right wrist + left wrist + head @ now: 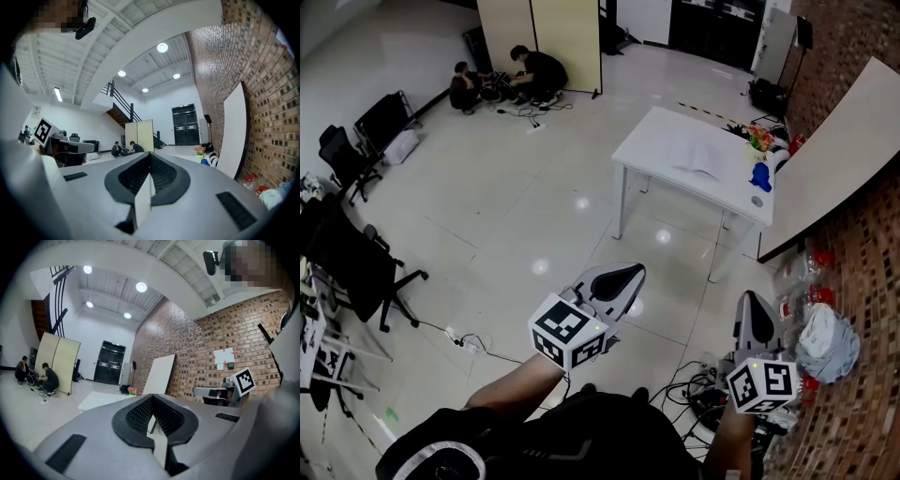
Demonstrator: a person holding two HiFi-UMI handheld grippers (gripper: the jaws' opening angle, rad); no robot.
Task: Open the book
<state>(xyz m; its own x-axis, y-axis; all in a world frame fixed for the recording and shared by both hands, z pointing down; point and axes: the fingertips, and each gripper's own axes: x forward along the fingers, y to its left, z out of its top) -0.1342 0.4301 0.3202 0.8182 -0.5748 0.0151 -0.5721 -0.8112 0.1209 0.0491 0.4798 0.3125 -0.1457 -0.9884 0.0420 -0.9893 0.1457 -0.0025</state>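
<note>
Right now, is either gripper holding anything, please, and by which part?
Nothing is held: the grey left gripper and grey right gripper both have jaws shut together, empty.

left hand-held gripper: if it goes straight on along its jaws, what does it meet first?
Probably the white table: the left hand-held gripper, jaws together and empty, points at it across bare floor. Depth is unclear.

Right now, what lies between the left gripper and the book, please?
Only bare floor, then the table's near edge; the head view shows it.
</note>
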